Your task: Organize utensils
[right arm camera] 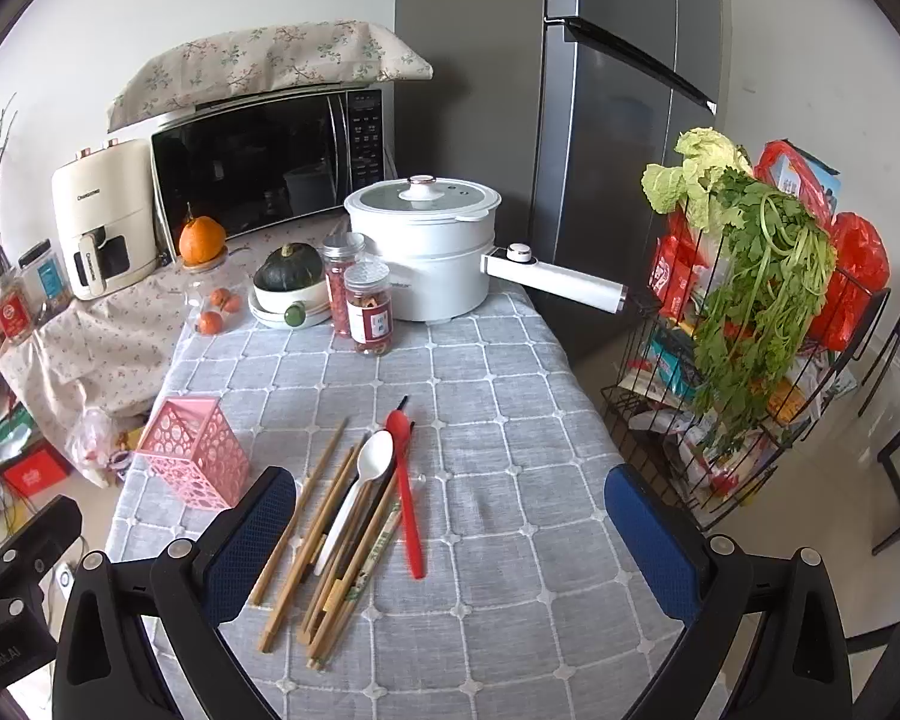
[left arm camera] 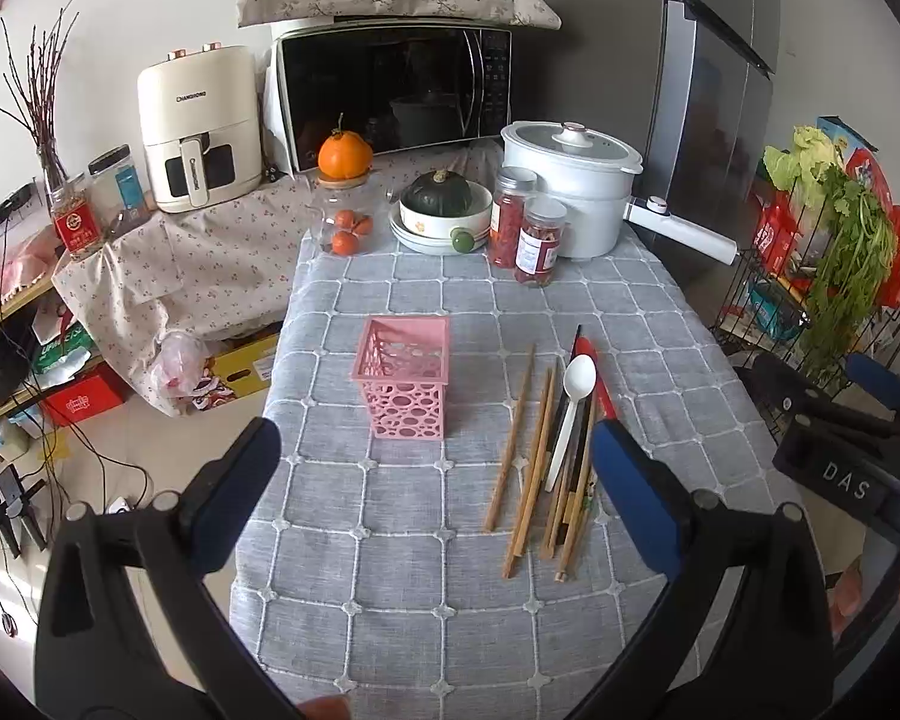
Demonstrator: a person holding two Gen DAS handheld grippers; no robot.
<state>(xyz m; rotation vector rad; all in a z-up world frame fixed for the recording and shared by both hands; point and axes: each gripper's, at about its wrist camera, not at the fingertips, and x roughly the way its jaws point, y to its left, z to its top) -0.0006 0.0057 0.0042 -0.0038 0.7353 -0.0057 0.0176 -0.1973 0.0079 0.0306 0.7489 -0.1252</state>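
Start of task, nothing picked yet. Left gripper (left arm camera: pixel 435 468) and right gripper (right arm camera: pixel 450 516) both wide open, empty, hovering over near table edge. Pink basket (left arm camera: pixel 403 385) upright, empty, left of utensil pile: chopsticks (right arm camera: pixel 306 546), white spoon (right arm camera: pixel 357 495), red spoon (right arm camera: pixel 407 489). Pile lies just beyond right gripper's left finger. Next move likely: lower over one utensil, close, carry to basket.
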